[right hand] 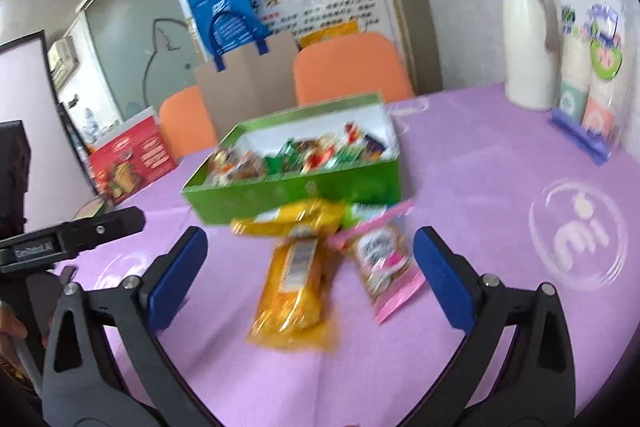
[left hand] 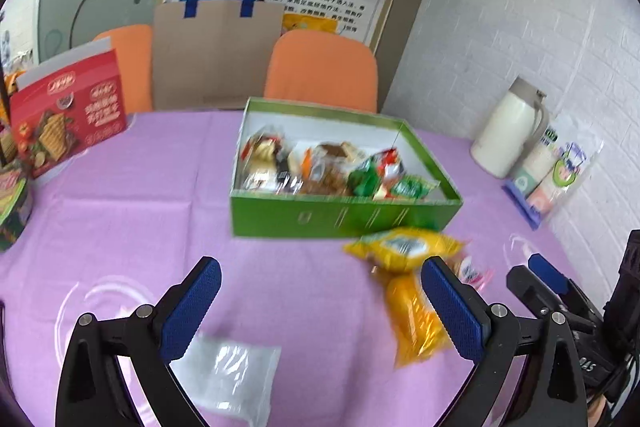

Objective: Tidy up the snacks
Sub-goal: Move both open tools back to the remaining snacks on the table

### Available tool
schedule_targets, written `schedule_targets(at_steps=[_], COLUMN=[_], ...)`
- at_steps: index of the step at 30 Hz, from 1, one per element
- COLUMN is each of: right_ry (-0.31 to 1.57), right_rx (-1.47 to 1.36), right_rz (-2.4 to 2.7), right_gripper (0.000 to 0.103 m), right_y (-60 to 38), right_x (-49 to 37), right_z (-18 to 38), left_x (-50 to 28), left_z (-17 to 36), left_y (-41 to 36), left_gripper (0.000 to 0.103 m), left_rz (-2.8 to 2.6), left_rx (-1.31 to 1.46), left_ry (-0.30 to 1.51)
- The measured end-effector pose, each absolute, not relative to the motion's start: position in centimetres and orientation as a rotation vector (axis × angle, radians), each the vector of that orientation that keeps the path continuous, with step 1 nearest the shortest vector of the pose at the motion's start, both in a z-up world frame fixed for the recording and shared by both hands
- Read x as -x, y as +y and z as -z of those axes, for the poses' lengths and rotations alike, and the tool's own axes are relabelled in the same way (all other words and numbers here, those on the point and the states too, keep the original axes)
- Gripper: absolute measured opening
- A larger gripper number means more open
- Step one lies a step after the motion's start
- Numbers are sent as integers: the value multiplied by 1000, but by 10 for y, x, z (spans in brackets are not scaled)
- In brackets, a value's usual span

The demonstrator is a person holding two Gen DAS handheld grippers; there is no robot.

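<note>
A green box (left hand: 340,217) (right hand: 280,193) holding several wrapped snacks sits mid-table on the purple cloth. In front of it lie two yellow packets, one across (left hand: 402,247) (right hand: 292,219) and one lengthwise (left hand: 414,319) (right hand: 292,291), and a pink packet (left hand: 474,271) (right hand: 382,263). A white clear packet (left hand: 232,379) lies under my left gripper (left hand: 320,311), which is open and empty above the cloth. My right gripper (right hand: 310,281) is open and empty, with the lengthwise yellow packet and the pink packet between its fingers. It also shows at the right of the left wrist view (left hand: 536,277).
A red snack box (left hand: 68,115) (right hand: 134,159) stands at the table's left. A white thermos (left hand: 510,131) (right hand: 528,43) and a pack of cups (left hand: 554,171) (right hand: 592,75) stand at the right by the wall. Orange chairs (left hand: 324,71) and a paper bag (left hand: 216,55) are behind.
</note>
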State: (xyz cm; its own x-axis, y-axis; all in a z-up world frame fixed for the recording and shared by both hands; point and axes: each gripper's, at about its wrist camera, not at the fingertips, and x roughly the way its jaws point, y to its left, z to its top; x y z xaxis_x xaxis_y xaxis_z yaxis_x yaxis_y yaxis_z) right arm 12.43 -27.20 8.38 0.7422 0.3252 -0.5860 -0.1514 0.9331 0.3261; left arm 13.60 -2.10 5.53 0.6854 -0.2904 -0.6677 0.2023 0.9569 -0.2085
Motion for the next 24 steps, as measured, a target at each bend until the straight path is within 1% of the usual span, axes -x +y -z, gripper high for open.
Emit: schedule_targets(at_steps=[5, 10, 11, 12, 13, 14, 18, 24], right_ry=[845, 898, 910, 925, 943, 961, 983, 1008], right_rx=[-218, -219, -209, -204, -212, -221, -210, -209], right_rz=[-330, -309, -285, -272, -274, -276, -342, -500], right_gripper=[102, 101, 95, 82, 73, 60, 52, 53], right_y=[-246, -227, -225, -222, -220, -219, -211, -197], right_x=[-125, -145, -147, -150, -152, -153, -144, -121], right_z=[-52, -37, -35, -32, -28, -25, -24, -25], left_x=[-109, -91, -90, -89, -88, -88, -91, -87], left_z=[-28, -18, -17, -17, -17, -17, -13, 1], left_y=[4, 31, 36, 40, 44, 47, 55, 59], left_gripper=[102, 102, 102, 102, 102, 102, 102, 102], left_rz=[262, 204, 196, 191, 187, 183, 179, 187], left_rx=[151, 156, 162, 171, 180, 187, 202, 198], left_ry=[828, 842, 843, 841, 839, 838, 845, 874])
